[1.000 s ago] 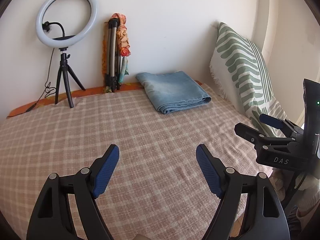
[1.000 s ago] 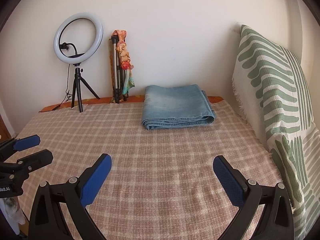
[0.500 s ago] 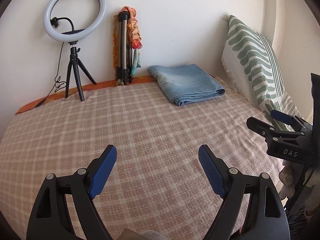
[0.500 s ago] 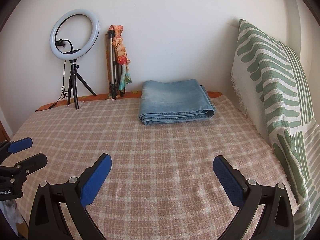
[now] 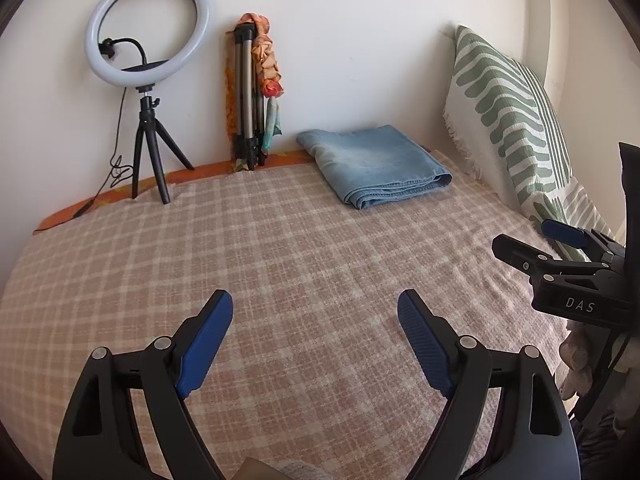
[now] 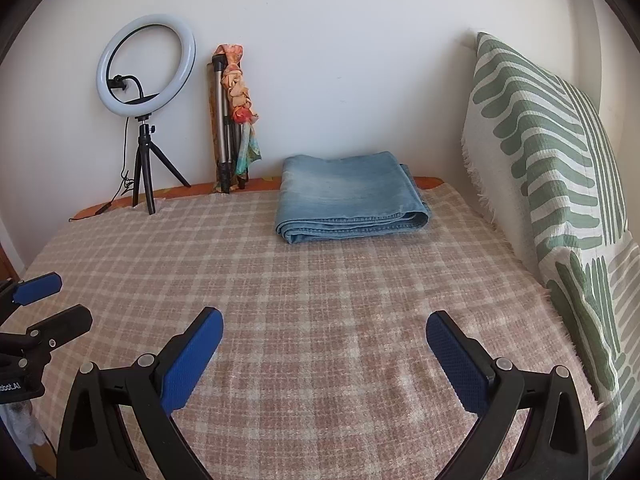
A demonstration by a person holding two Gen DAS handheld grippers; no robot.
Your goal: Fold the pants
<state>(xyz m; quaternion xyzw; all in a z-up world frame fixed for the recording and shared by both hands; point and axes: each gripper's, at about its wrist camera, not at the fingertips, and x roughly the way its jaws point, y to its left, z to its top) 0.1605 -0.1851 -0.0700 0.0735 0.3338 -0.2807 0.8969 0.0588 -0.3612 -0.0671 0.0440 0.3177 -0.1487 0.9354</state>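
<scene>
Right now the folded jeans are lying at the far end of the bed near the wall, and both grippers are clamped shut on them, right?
Not quite. The folded jeans do lie at the far end near the wall, but both wrist views show the left gripper and right gripper open, well short of them, holding nothing.

Bed: fills lower and middle frame, covered by a pink-and-cream checked blanket; orange sheet edge shows along its far side. Wall: plain white, daylit, across the upper frame. Ring light: on a black tripod, upper left. Folded tripod: leaning against the wall, draped with a patterned scarf. Pillow: white with green stripes, upright at right.
</scene>
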